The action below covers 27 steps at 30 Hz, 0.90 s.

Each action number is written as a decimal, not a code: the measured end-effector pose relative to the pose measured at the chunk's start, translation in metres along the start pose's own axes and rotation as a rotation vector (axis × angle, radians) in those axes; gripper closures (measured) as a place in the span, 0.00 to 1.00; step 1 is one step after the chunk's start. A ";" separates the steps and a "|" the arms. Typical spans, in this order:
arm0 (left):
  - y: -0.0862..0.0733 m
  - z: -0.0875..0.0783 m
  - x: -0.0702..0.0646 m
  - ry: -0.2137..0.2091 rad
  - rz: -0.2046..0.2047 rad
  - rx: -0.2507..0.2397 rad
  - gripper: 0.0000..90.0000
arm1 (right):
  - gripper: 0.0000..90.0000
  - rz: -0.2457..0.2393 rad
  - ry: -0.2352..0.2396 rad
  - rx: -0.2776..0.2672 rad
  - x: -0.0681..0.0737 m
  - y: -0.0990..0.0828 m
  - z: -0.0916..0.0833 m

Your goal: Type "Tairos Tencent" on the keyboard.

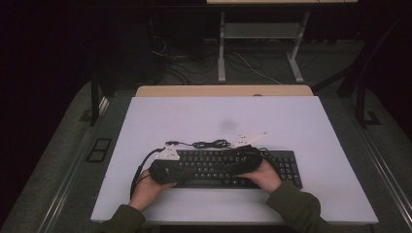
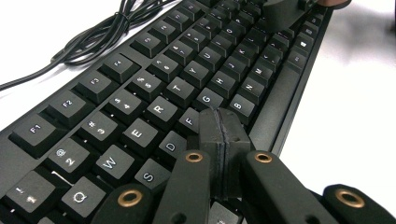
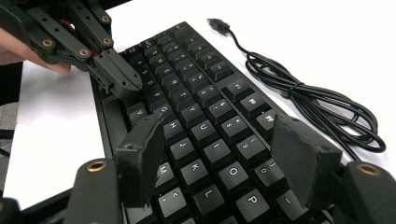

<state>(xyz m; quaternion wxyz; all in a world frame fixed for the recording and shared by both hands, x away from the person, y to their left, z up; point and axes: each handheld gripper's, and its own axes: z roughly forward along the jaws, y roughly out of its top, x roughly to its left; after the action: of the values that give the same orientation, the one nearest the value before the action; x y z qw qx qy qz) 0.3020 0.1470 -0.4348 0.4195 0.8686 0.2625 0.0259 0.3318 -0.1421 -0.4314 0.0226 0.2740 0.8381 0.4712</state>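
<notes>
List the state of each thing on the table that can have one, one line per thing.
Keyboard: flat on the table, keys up.
Keyboard cable: bundled beside it, plug loose, unplugged.
Left hand-held gripper: shut, tips over the keys.
Right hand-held gripper: open above the keys, holding nothing.

In the high view both claws and hands cover the middle of the keyboard (image 1: 286,167) and its key legends are too small to read, while the coiled cable (image 3: 322,109) runs off the right gripper view's edge, the far plug blurred.
</notes>
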 end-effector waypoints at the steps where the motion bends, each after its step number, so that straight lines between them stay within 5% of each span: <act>1: 0.000 0.000 0.000 -0.001 0.001 0.002 0.99 | 0.38 0.003 -0.002 -0.001 0.000 0.000 0.000; 27: 0.000 0.000 0.000 -0.009 0.008 0.009 0.99 | 0.38 0.009 -0.003 -0.010 -0.001 0.001 -0.002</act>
<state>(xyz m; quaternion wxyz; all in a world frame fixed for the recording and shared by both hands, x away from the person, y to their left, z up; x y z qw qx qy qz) 0.3020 0.1470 -0.4347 0.4166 0.8717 0.2571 0.0224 0.3325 -0.1440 -0.4301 0.0230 0.2782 0.8345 0.4751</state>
